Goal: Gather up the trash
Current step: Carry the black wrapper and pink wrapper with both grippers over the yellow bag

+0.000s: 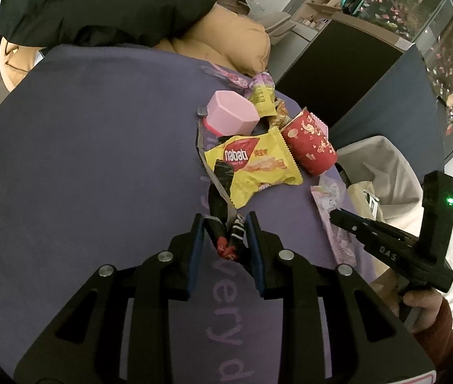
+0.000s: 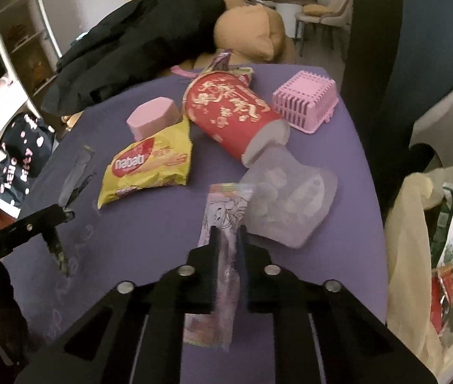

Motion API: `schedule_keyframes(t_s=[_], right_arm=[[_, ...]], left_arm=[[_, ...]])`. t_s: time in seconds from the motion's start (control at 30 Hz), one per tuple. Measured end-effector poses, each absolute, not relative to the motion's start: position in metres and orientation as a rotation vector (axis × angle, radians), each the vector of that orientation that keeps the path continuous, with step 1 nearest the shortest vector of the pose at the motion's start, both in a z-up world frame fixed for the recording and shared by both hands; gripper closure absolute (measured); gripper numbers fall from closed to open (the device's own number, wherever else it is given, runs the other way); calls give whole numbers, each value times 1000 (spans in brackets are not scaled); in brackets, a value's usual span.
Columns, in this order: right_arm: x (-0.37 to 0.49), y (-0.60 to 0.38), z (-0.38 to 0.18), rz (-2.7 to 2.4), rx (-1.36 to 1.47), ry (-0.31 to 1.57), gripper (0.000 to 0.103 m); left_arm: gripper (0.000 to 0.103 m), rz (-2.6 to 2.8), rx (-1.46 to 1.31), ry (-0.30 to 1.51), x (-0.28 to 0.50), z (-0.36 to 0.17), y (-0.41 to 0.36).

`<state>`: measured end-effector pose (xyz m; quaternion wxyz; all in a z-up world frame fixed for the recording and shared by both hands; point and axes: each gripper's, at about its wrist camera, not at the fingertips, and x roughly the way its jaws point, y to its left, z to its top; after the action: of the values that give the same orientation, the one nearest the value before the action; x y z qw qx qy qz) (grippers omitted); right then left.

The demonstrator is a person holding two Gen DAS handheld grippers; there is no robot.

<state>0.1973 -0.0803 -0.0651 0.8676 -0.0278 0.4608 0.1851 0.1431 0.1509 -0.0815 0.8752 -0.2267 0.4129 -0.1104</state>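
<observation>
While the left gripper (image 1: 225, 224) pinches a crumpled black wrapper (image 1: 223, 211) over the purple cloth (image 1: 82, 160), the right gripper (image 2: 228, 236) clamps a pale printed wrapper (image 2: 225, 224), its long axis running straight away along the fingers.

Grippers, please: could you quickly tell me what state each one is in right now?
Left gripper: shut on a black wrapper.
Right gripper: shut on a pink wrapper.
</observation>
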Motion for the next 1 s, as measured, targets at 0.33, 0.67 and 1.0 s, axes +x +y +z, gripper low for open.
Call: schedule_keyframes(t_s=[0.33,0.67,1.0], right_arm=[[176,-91,-43,420,-65,888,94],[157,-116,-4,422,-51,769,94],[141,-163,43,387,-31,609,94]], left_arm=[[78,-240,-455,854,141,-77,144],[78,-245,-379,790,136,-39,123],[78,-260,-209,619,137,38,68]])
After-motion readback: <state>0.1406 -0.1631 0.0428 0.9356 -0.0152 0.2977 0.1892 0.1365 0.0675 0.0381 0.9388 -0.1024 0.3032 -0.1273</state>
